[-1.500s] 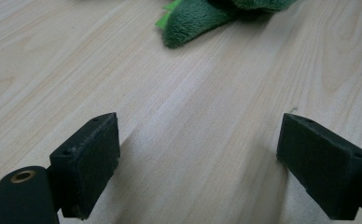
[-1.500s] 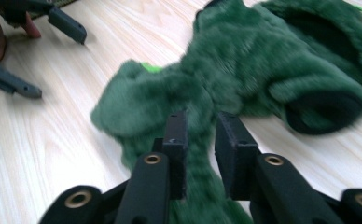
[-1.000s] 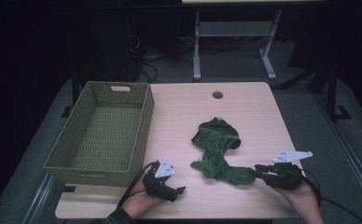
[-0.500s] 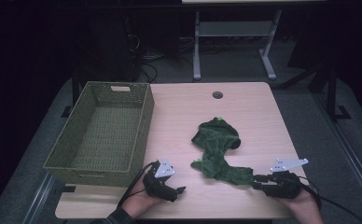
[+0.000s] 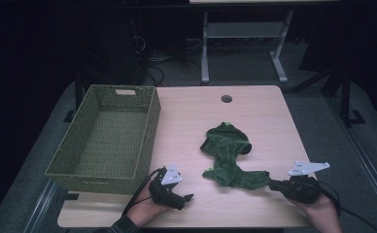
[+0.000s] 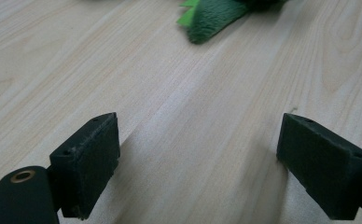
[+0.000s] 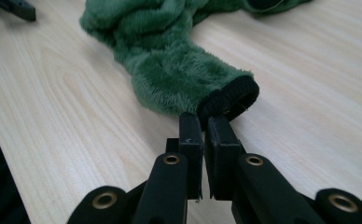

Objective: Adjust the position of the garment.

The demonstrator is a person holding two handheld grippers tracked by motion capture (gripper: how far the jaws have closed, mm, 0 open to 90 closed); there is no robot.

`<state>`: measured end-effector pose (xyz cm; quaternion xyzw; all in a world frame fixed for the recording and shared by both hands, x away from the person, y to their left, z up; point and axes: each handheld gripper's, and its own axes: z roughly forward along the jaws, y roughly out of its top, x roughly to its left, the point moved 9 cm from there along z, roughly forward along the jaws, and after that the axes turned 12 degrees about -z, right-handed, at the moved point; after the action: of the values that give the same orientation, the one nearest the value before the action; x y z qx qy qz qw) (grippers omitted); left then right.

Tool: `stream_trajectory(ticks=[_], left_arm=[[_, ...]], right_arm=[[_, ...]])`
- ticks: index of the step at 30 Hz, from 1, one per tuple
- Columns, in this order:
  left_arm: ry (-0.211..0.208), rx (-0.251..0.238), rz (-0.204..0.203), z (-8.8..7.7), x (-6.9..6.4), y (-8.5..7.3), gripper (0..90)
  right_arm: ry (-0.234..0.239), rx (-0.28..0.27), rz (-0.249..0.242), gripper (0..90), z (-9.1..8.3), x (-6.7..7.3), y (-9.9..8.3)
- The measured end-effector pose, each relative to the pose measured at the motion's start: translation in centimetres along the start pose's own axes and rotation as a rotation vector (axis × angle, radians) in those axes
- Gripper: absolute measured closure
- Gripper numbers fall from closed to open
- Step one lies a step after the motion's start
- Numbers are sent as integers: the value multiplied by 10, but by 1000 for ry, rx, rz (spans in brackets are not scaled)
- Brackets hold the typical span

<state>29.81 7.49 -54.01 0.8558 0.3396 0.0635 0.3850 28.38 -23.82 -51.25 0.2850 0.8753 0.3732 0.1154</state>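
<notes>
right gripper (image 7: pixel 202 122) at the table's (image 5: pixel 186 116) near right edge, jaws nearly closed, pinching the black cuff (image 7: pixel 230 99) of a fuzzy green garment (image 5: pixel 228 155) lying mid-table; left gripper (image 6: pixel 198 158) spread wide, holding nothing, beside the wicker basket (image 5: pixel 104 138)

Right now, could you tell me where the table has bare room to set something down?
Bare wood lies between the basket and the green plush garment, and at the far end around the cable hole. The near edge is crowded by both claws.

Bare table (image 5: pixel 191 121) lies between basket (image 5: pixel 104 141) and green cloth (image 5: pixel 228 155).
</notes>
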Motion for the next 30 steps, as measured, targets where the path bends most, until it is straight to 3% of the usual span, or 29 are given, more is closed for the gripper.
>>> stream_trajectory(ticks=[3,7,14,23,30], left_arm=[[0,0,0,0,0,0,125],[0,0,0,0,0,0,125],[-1,0,0,0,0,0,125],[-1,-3,-3,0,0,0,126],[1,-3,0,0,0,1,125]], right_arm=[[-11,-16,-1,860,-4,-2,3],[-5,-69,-41,862,-9,0,23],[22,-99,-119,865,-4,9,54],[89,-118,-238,865,14,27,86],[161,-110,-273,857,39,36,104]])
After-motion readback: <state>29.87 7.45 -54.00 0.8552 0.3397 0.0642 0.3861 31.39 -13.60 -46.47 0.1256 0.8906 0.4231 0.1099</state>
